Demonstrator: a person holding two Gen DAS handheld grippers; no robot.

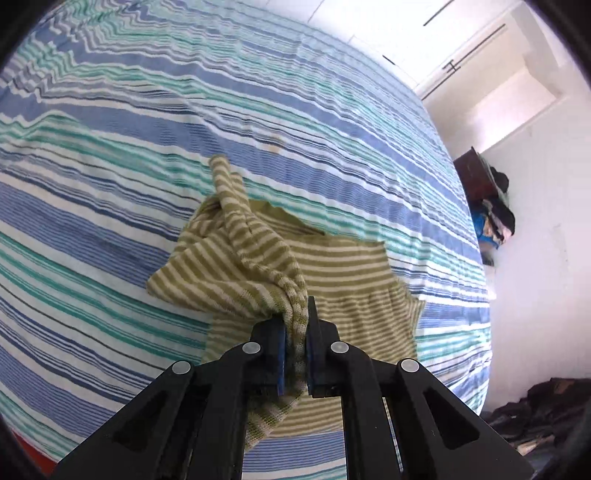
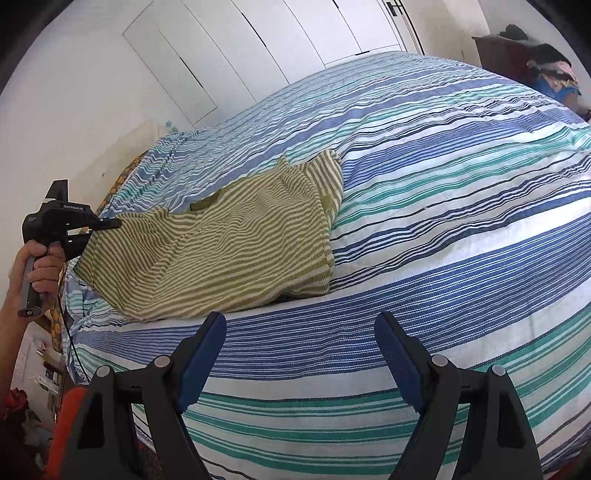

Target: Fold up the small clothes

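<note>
One small garment [image 2: 221, 243], knitted in olive and cream stripes, lies spread near the middle of the bed, with one edge lifted off the cover and drawn toward the bed's side. That lifted edge is bunched into a twisted rope of cloth and clamped between the two blue pads [image 1: 282, 347] of the left gripper [image 1: 295, 328], whose jaws are clenched tight on the fabric; in the right wrist view one hand [image 2: 38, 267] holds this gripper by its handle just off the bed's edge. The rest of the garment rests flat on the cover, one sleeve end poking up at its far side. The right gripper [image 2: 301, 332] hovers over the near part of the bed, just short of the garment's closest hem, its two fingers spread wide with nothing between them. Beneath everything is one bed cover [image 2: 461, 206], striped in blue, teal and white. Beyond the bed stands a row of white cupboard doors [image 2: 295, 33], and one pile of dark clothes [image 1: 496, 206] sits on a brown piece of furniture in the far corner.
</note>
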